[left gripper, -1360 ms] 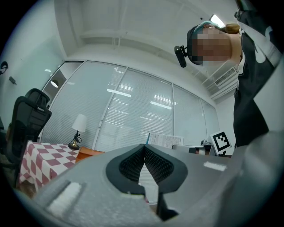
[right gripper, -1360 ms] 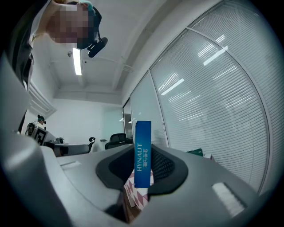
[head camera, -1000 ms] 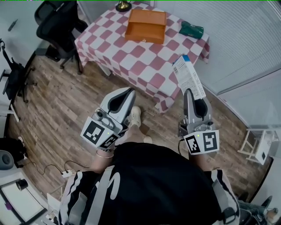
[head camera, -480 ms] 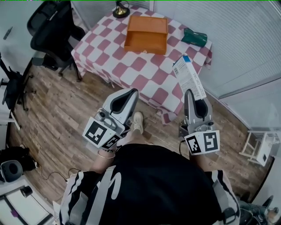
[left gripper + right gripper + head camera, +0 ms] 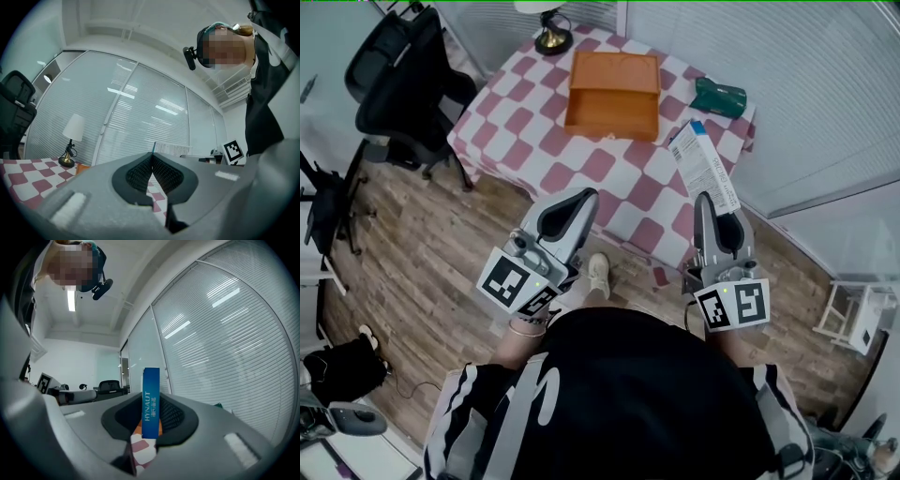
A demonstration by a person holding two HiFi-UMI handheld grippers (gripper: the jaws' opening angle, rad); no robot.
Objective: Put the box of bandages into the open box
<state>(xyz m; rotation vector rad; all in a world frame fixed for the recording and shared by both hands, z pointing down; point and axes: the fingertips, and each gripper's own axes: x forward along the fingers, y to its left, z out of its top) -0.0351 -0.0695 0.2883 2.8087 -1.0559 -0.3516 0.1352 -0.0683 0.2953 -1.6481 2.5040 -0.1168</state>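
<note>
Now right gripper (image 5: 713, 203) clenched on box of bandages (image 5: 702, 165); left gripper (image 5: 584, 197) closed, empty

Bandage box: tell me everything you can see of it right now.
The bandage box is a slim, flat carton, cardboard by its look. Its broad face is white with print too small to read, and its narrow edge is blue, lettered HYNAUT in white. The right tongs clamp its near end, so it juts forward beyond the jaws, held in the air. In the head view it shows against the right side of the checkered table. Nothing else touches it; the open orange box sits farther off.
</note>
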